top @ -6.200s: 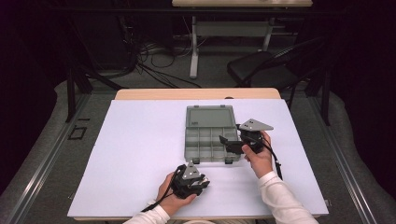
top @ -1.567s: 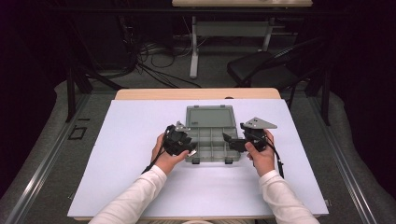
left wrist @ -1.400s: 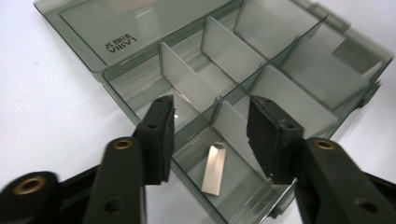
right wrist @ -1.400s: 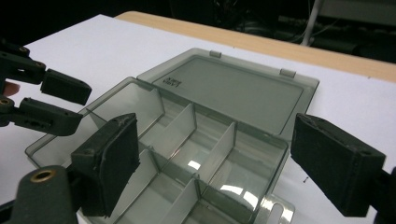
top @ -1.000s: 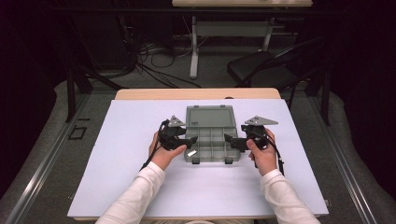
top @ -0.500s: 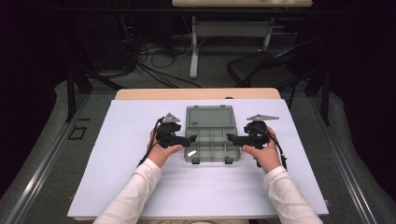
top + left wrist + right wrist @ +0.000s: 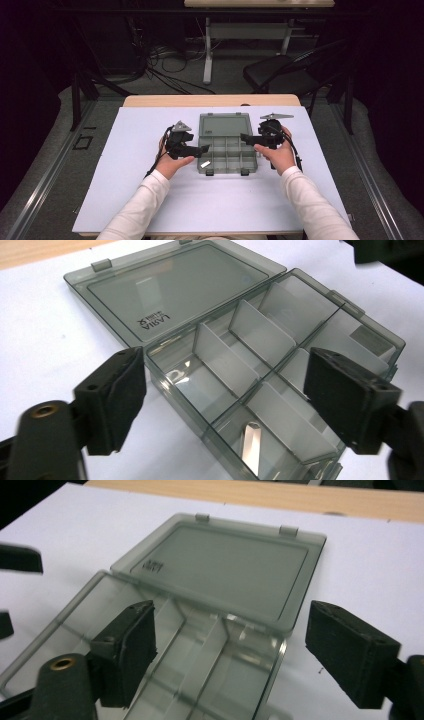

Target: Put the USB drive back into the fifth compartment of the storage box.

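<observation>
Box (image 7: 227, 145) open on bench (image 7: 125, 200): light, stiff, slick plastic; take the side walls at 3 and 9 o'clock. Left gripper (image 7: 204, 148) and right gripper (image 7: 243, 136) both gape, jaws just narrowing, holding nothing.

One clear grey compartment box (image 7: 227, 145), two handheld grippers, left (image 7: 202, 148) and right (image 7: 244, 137), perhaps eight compartments, one folding chair (image 7: 280, 75)

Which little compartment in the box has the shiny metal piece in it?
The front corner compartment nearest the left gripper holds the shiny piece; the other compartments look empty.
</observation>
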A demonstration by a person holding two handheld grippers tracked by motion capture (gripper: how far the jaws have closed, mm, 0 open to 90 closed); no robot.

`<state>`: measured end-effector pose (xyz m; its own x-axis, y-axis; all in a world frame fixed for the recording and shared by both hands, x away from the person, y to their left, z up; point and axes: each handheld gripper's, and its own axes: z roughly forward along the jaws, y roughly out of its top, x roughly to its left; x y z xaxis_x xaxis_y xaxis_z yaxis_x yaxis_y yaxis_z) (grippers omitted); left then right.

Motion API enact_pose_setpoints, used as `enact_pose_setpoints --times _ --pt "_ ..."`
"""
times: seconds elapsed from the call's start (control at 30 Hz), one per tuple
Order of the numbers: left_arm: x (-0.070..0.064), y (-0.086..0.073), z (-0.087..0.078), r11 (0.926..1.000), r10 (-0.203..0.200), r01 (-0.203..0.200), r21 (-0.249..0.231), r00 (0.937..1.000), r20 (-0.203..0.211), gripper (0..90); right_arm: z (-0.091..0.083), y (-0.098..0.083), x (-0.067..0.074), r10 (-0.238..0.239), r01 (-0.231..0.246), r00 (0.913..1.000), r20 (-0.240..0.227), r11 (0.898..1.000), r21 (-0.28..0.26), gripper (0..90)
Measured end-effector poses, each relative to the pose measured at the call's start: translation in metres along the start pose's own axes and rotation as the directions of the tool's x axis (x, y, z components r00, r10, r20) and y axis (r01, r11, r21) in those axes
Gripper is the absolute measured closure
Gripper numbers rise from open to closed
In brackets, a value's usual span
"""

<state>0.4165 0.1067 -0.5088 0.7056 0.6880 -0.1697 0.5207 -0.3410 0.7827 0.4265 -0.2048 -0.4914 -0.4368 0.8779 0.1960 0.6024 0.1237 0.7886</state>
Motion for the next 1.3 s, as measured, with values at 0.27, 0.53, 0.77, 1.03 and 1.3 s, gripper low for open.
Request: enact_pose_setpoints --times 0.27,0.53,0.77,1.03,1.3 --pt "-0.002 -0.003 0.003 0.9988 0.044 -0.044 0.023 0.9987 -0.024 23.5 0.019 0.025 -0.012 0.028 -0.03 0.9993 0.023 0.997 0.071 26.0" --pt "-0.003 -0.004 0.003 0.9977 0.061 -0.059 0.033 0.9971 -0.047 28.6 0.036 0.053 -0.018 0.069 -0.083 0.9932 0.093 0.985 0.15 28.4" --pt "-0.002 -0.006 0.003 0.9989 0.041 -0.04 0.026 0.9978 -0.052 29.4 0.052 0.064 -0.024 0.082 -0.107 0.9841 0.158 0.982 0.155 26.3" --pt "-0.005 -0.008 0.007 0.9981 0.047 -0.045 0.041 0.9982 -0.036 33.0 0.063 0.061 -0.031 0.108 -0.129 0.9848 0.136 0.978 0.162 25.8" --pt "-0.006 -0.016 0.015 0.9946 0.076 -0.072 0.075 0.996 -0.048 34.5 0.067 0.055 -0.036 0.107 -0.132 0.9845 0.138 0.975 0.18 28.5"
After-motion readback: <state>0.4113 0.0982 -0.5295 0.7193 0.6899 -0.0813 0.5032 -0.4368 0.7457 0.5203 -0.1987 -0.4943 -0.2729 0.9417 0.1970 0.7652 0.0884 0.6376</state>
